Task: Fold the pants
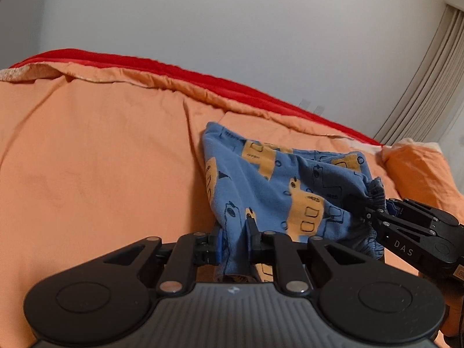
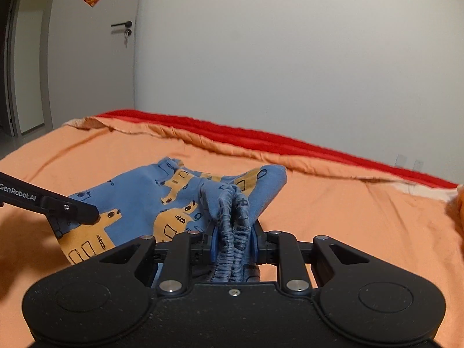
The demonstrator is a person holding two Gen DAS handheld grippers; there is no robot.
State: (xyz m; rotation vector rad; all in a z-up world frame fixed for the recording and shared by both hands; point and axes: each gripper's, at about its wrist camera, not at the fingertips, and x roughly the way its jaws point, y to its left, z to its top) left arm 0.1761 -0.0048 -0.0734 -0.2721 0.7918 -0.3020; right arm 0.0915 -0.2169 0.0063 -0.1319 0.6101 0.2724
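Observation:
Small blue pants (image 1: 278, 185) with orange vehicle prints are held up off the orange bed between both grippers. My left gripper (image 1: 234, 242) is shut on one edge of the fabric. My right gripper (image 2: 233, 242) is shut on the gathered elastic waistband (image 2: 232, 232). In the left wrist view the right gripper (image 1: 374, 214) pinches the waistband at the right. In the right wrist view the left gripper (image 2: 87, 214) holds the pants (image 2: 139, 200) at the left. The far end of the pants rests on the bed.
An orange bedcover (image 1: 101, 159) spreads around the pants, with a red blanket (image 1: 185, 72) along its far edge by the grey wall. An orange pillow (image 1: 417, 168) lies at the right. A door (image 2: 87, 58) stands at the far left.

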